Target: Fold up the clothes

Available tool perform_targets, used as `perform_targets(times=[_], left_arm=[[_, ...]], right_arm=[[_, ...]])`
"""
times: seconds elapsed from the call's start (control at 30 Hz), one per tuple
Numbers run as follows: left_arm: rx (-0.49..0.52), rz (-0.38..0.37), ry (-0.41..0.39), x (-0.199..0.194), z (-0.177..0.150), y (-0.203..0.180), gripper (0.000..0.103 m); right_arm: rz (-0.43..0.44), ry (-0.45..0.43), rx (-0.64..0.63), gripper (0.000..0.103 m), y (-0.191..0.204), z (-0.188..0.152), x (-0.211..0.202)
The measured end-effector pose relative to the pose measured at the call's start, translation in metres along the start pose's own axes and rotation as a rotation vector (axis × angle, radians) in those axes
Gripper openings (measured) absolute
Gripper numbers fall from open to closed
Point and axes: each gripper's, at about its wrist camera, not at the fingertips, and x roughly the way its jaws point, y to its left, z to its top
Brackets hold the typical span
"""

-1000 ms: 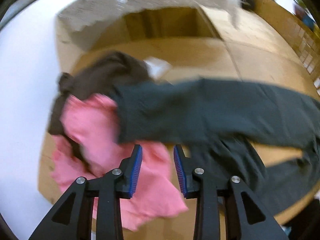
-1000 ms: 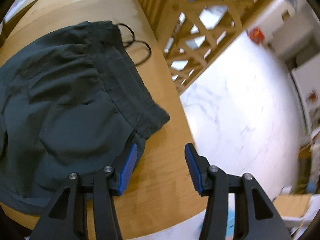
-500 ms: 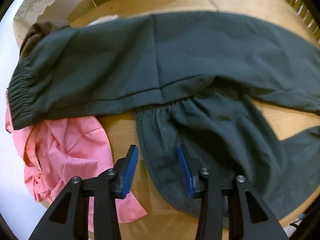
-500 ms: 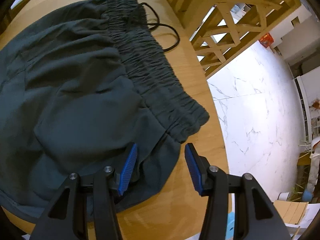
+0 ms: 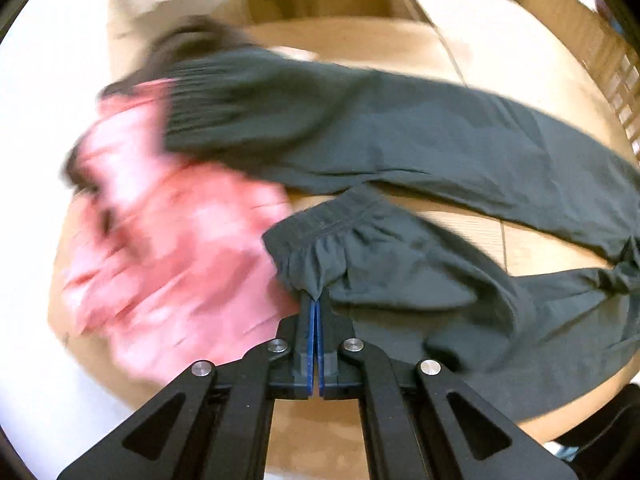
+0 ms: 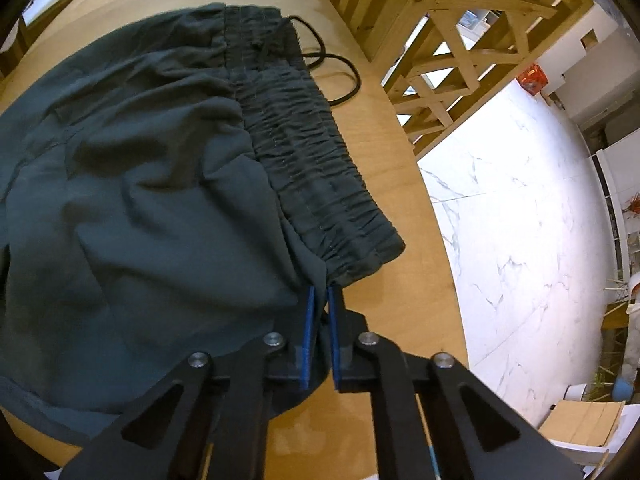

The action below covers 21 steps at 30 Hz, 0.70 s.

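Dark grey-green trousers (image 5: 420, 148) lie spread on a wooden table (image 5: 360, 48). In the left wrist view my left gripper (image 5: 316, 304) is shut on the elastic cuff (image 5: 320, 236) of the near leg, and the cloth bunches at the pads. The far leg stretches across the view behind it. In the right wrist view my right gripper (image 6: 321, 294) is shut on the trousers (image 6: 140, 200) just below the gathered waistband (image 6: 312, 160), near its corner. A black drawstring (image 6: 340, 76) loops on the wood past the waistband.
A crumpled pink garment (image 5: 168, 240) lies left of the held cuff, with a dark brown one (image 5: 192, 40) behind it. The table edge (image 6: 436, 220) runs close to the right gripper, with white marble floor (image 6: 520, 200) below. A wooden lattice (image 6: 460, 32) stands beyond.
Both grippers have gone from open to shut on the trousers. The left one swung from the pink garment over to the leg cuff and pinched it; the right one closed near the waistband corner.
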Motion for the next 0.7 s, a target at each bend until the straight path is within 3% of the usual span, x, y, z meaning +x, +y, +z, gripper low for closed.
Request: perform_targets(times=[0.13, 0.23, 0.37, 0.47, 0.57, 0.7], left_arm=[[-0.071, 0.089, -0.014, -0.035, -0.041, 0.041, 0.0], [-0.107, 0.086, 0.082, -0.018, -0.069, 0.066, 0.003], [-0.101, 0.125, 0.2, 0.011, -0.092, 0.072, 0.015], [-0.12, 0.134, 0.14, -0.008, -0.085, 0.082, 0.015], [-0.153, 0.118, 0.04, -0.037, -0.055, 0.092, 0.015], [-0.076, 0.12, -0.038, -0.03, 0.005, 0.079, 0.015]], right_arm=[[0.003, 0.015, 0.009, 0.004, -0.005, -0.02, -0.012], [-0.055, 0.072, -0.064, 0.004, 0.005, -0.043, -0.012], [-0.152, 0.154, -0.138, 0.005, 0.007, -0.062, -0.009], [-0.197, 0.129, -0.085, 0.027, -0.004, -0.06, -0.027], [-0.256, -0.022, -0.061, 0.03, -0.002, -0.04, -0.063], [-0.151, -0.139, -0.196, 0.03, 0.051, -0.003, -0.071]])
